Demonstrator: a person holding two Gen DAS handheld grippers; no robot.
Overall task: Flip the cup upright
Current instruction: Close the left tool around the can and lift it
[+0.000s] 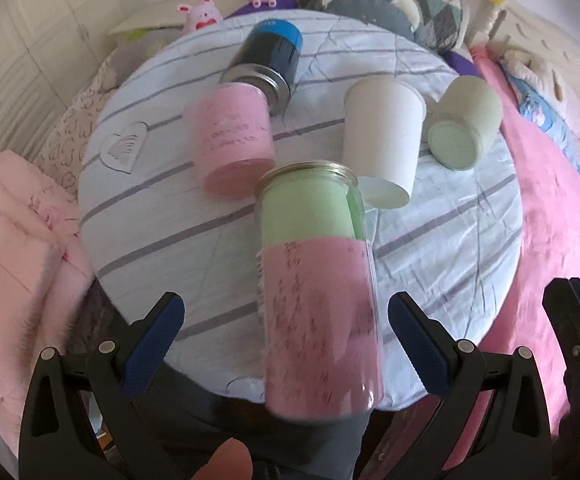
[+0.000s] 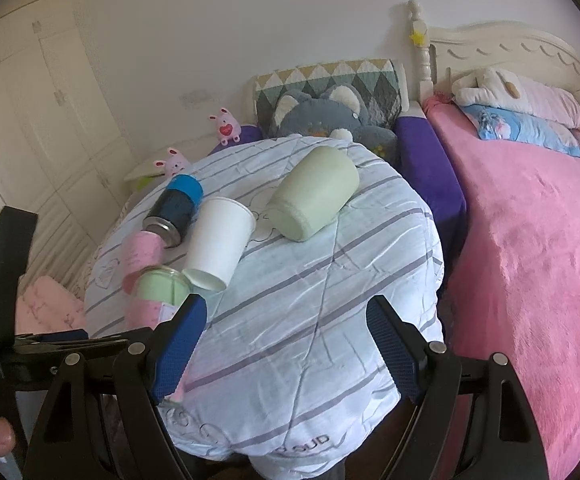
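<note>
A clear cup (image 1: pixel 314 280) with green and pink paper inside stands between the open fingers of my left gripper (image 1: pixel 285 344), its metal-rimmed mouth toward the far side; neither pad touches it. It also shows in the right wrist view (image 2: pixel 157 296). A white paper cup (image 1: pixel 382 136) lies on its side, also in the right wrist view (image 2: pixel 219 240). A pale green cup (image 1: pixel 464 124) lies on its side, also in the right view (image 2: pixel 316 196). My right gripper (image 2: pixel 285 340) is open and empty above the cloth.
A pink cup (image 1: pixel 231 136) and a dark can with a blue cap (image 1: pixel 267 56) lie on the round striped tablecloth (image 1: pixel 169 216). A pink bed (image 2: pixel 530 240) is at the right. Folded pink blankets (image 1: pixel 13 264) sit at the left. Plush toys (image 2: pixel 330 116) are behind.
</note>
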